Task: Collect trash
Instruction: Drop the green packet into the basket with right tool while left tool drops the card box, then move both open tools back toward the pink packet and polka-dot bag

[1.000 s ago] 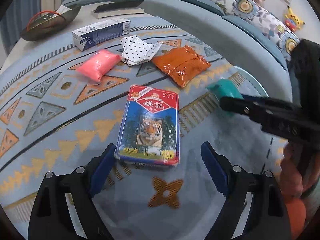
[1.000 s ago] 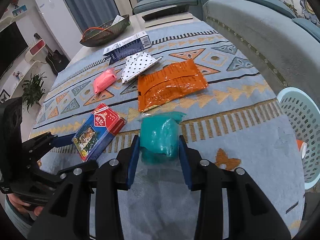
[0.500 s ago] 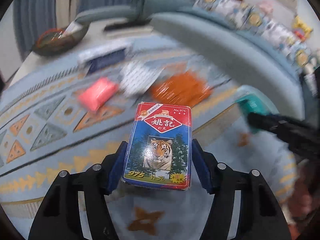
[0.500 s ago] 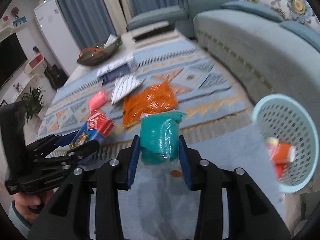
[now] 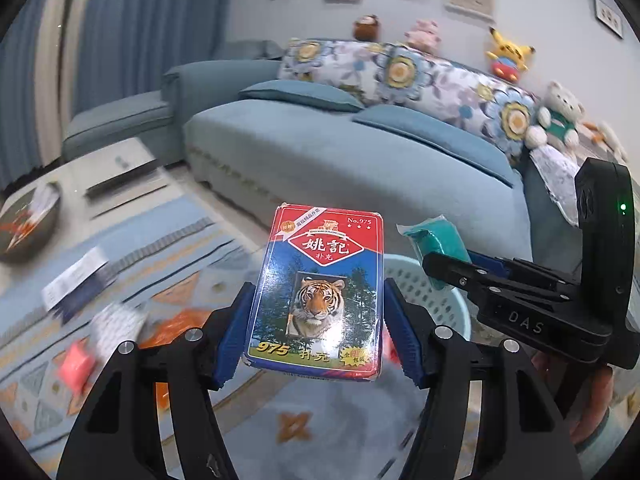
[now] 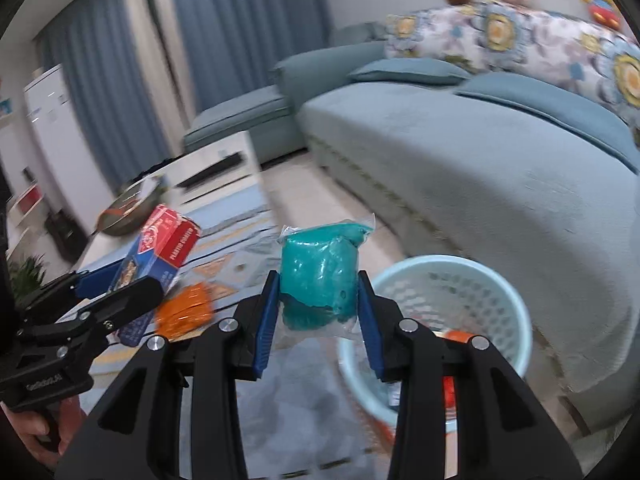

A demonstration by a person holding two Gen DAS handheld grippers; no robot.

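Note:
My left gripper is shut on a red and blue playing-card box with a tiger picture and holds it up in the air; it also shows at the left of the right wrist view. My right gripper is shut on a teal packet in clear wrap, which also shows in the left wrist view. A pale blue perforated basket stands on the floor below and to the right of the right gripper, with orange trash inside. The basket rim shows behind the card box.
On the patterned rug lie an orange packet, a pink packet, a white dotted wrapper and a white and blue carton. A blue sofa stands behind the basket. A dark bowl sits on a low table.
Both grippers have risen and swung right toward the basket. The left gripper closed on the card box and lifted it off the rug; the right kept hold of the teal packet.

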